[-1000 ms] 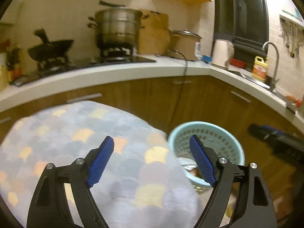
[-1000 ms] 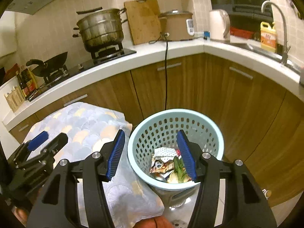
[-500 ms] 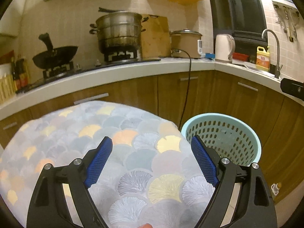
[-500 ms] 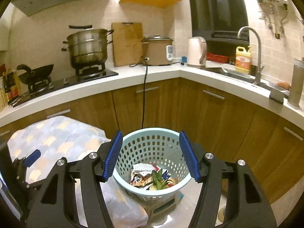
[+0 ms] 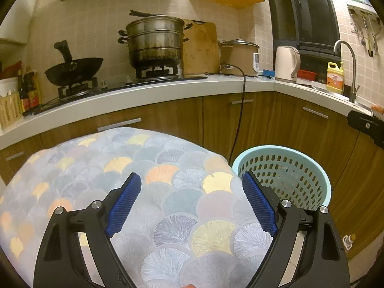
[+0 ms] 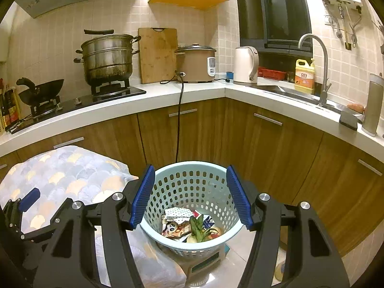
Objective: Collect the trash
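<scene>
Left wrist view: left gripper [image 5: 189, 204] is hanging over a patterned cloth [image 5: 148, 192] that is covering something bulky; jaws standing wide apart, nothing between the pads. Pale blue perforated basket [image 5: 283, 177] is sitting at 3 o'clock of the cloth, just beside it, in front of wooden cabinets [image 5: 276, 124]. Its contents are hidden from this angle. A dark piece of the other tool is poking in at the 3 o'clock edge. Bench [image 5: 168, 91] along the back is carrying a wok [image 5: 74, 68] and a stacked steamer pot [image 5: 156, 40].

Right wrist view: right gripper [image 6: 189, 194] is pointing down at the basket [image 6: 192, 192], jaws partly apart and empty, framing the rim without touching it. Trash [image 6: 189, 225], wrappers and green vegetable scraps, is lying in the basket bottom. The basket is probably parked on the floor at the cabinets so scraps can be dropped in. Left gripper [image 6: 28, 199] is showing at 9 o'clock over the cloth [image 6: 62, 170]. A cord [image 6: 178, 124] is dangling from the rice cooker [image 6: 195, 63] down behind the basket. Kettle [image 6: 246, 66] and faucet [image 6: 314, 67] are standing at 1 o'clock.
</scene>
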Motion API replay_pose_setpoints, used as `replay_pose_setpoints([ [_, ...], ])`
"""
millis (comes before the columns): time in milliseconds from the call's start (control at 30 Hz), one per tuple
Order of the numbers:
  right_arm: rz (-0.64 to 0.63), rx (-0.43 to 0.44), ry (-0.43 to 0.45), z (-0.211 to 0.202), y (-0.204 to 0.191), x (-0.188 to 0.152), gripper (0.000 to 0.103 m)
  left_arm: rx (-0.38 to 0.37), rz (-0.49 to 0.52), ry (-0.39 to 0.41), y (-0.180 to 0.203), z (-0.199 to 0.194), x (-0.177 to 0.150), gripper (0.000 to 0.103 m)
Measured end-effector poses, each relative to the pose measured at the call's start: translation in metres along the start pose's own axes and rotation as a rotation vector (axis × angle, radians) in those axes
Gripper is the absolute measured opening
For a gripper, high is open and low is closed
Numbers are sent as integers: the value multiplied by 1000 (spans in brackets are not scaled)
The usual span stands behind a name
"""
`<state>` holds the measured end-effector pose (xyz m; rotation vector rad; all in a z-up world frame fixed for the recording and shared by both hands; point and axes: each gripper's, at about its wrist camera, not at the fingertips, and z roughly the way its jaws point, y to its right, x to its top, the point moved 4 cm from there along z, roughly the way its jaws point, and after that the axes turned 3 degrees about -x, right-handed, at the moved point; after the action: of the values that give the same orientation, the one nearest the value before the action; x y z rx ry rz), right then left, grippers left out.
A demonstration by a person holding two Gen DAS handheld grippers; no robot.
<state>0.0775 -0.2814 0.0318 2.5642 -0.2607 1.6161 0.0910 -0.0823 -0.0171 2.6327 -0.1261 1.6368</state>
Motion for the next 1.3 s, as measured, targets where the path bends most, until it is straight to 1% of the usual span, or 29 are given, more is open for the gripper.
replay_pose_setpoints([
  [267,6,8,-10,4,0,-3,58,-15,-42,-10,-6,0,0,85],
  [433,5,14,-23,7,-1,-7,58,-39,-63,-23,-9,3,0,85],
  [967,6,27,-38,14,-4,-8,58,-36,-74,-22,-12,3,-1,86],
  [1133,25,35,-32,13,2,-9,60,-20,-61,-38,-10,5,-2,86],
  [1300,53,28,-43,26,12,-12,61,-15,-64,-36,-12,6,-1,86],
])
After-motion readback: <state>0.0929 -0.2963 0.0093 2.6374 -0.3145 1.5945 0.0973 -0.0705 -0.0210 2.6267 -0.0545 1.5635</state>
